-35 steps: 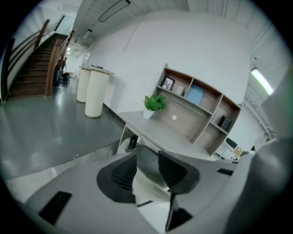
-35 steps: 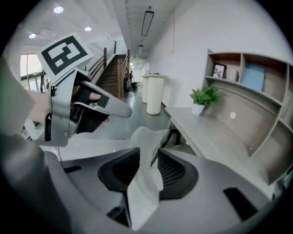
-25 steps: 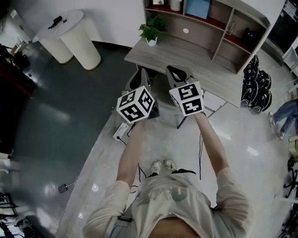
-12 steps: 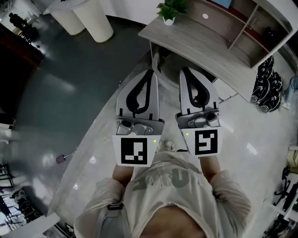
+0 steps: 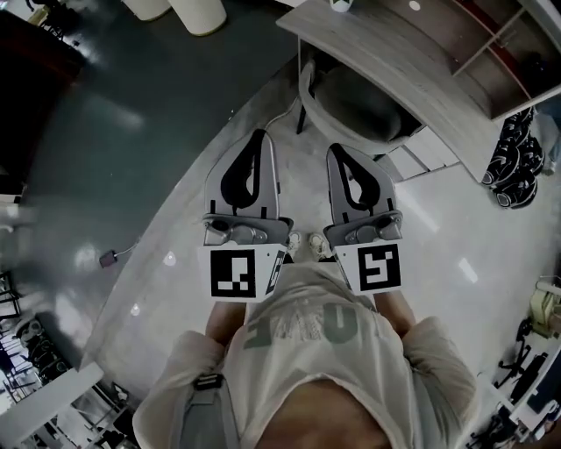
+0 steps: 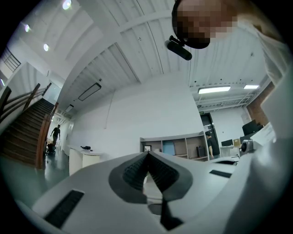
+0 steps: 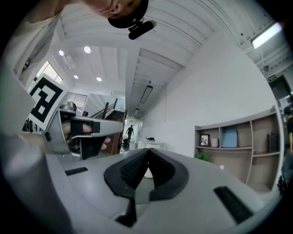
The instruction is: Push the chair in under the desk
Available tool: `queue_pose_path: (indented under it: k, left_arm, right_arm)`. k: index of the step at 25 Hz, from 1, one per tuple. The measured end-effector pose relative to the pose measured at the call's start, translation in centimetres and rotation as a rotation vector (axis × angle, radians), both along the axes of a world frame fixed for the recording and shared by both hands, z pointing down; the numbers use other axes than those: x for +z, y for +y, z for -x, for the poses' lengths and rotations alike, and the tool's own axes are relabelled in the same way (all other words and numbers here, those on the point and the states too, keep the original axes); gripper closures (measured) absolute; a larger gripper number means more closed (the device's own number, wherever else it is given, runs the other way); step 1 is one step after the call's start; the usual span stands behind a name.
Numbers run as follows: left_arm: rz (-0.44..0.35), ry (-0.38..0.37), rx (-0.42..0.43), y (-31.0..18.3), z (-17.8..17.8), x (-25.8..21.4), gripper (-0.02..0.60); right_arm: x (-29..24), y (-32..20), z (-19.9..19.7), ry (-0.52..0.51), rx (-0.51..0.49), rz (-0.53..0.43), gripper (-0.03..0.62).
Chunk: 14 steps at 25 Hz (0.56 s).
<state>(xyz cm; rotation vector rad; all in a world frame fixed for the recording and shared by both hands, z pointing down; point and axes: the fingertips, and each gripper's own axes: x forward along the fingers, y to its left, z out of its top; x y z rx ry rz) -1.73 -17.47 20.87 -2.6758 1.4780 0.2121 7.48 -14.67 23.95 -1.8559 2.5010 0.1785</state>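
In the head view a chair (image 5: 361,103) with a dark seat and a pale curved back stands partly under the grey wooden desk (image 5: 386,39), its back toward me. My left gripper (image 5: 256,137) and right gripper (image 5: 338,151) are held side by side close to my chest, pointing toward the desk, well short of the chair. Both are shut with nothing between the jaws. In the left gripper view the left gripper (image 6: 147,153) shows its ribbed pads (image 6: 161,172) meeting. In the right gripper view the right gripper (image 7: 147,150) shows the same.
A shelf unit (image 5: 495,48) stands on the desk's far side. Black-and-white bags (image 5: 513,162) lie on the floor at the right. A white round stand (image 5: 197,12) is at the top left. A cable plug (image 5: 109,258) lies on the dark floor. A distant person (image 6: 55,132) is near a staircase (image 6: 23,130).
Both grippers have come back from the chair and up toward my chest, now pointing forward. The chair stands farther from me, under the desk's edge.
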Motion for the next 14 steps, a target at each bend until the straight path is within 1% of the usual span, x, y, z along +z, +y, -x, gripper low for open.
queue_pose_path:
  k: [4, 7, 11, 14]
  left_arm:
    - [0.01, -0.01, -0.016, 0.4, 0.9, 0.4, 0.566]
    - [0.04, -0.004, -0.025, 0.4, 1.4, 1.2, 0.566]
    - [0.055, -0.046, -0.021, 0.6, 0.8, 1.9, 0.566]
    - [0.058, -0.056, -0.006, 1.0, 0.1, 2.0, 0.566]
  right_arm:
    - [0.8, 0.6, 0.5, 0.005, 0.0, 0.022, 0.577]
    - [1.4, 0.6, 0.5, 0.0, -0.007, 0.032, 0.577]
    - [2.0, 0.7, 0.3, -0.015, -0.005, 0.053, 0.577]
    - [2.2, 1.0, 0.0, -0.021, -0.001, 0.062, 0.577]
